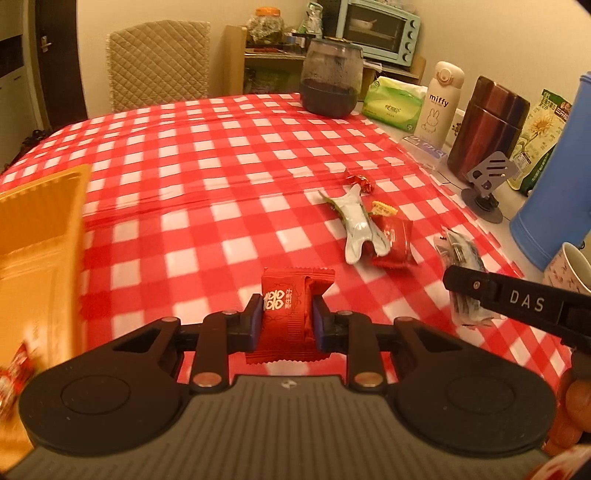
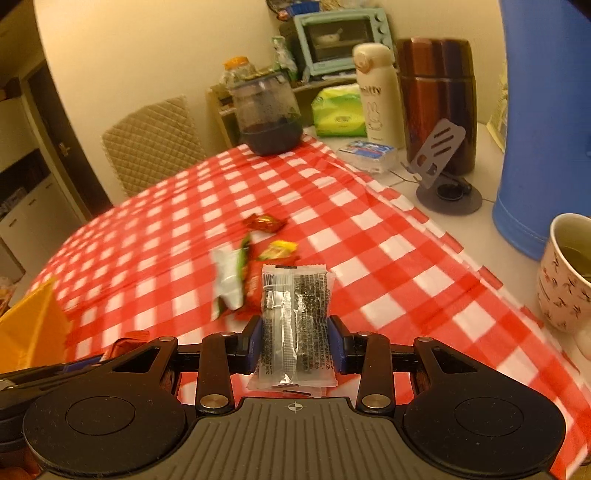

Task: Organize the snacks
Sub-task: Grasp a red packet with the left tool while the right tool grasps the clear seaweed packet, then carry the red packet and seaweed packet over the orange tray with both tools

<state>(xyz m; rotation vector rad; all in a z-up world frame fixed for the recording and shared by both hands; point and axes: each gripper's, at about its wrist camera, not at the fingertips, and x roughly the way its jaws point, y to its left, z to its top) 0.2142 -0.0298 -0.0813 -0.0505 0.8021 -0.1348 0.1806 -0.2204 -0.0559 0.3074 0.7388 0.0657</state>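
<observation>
Left gripper (image 1: 287,319) clamped across red sachet (image 1: 291,306); right gripper (image 2: 295,341) clamped across clear sachet (image 2: 295,325). Light, crinkly, slippery; best pinched mid-body.

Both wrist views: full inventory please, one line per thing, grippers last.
red snack packet: 1, red, in left gripper
clear snack packet: 1, clear with black print, in right gripper
loose snacks: about four, red, white-green, yellow, mid-cloth
tablecloth: 1, red-white check, over table
yellow tray: 1, yellow, left edge
glass jar: 1, dark contents, far end
tissue pack: 1, green, beside jar
miffy bottle: 1, white, right side
steel flask: 1, brown-red, right
phone stand: 1, grey, right
blue thermos: 1, blue, right edge
cup: 1, patterned white, near right
toaster oven: 1, pale blue, shelf behind
chair: 1, beige, far side
left gripper: shut on red packet
right gripper: shut on clear packet
</observation>
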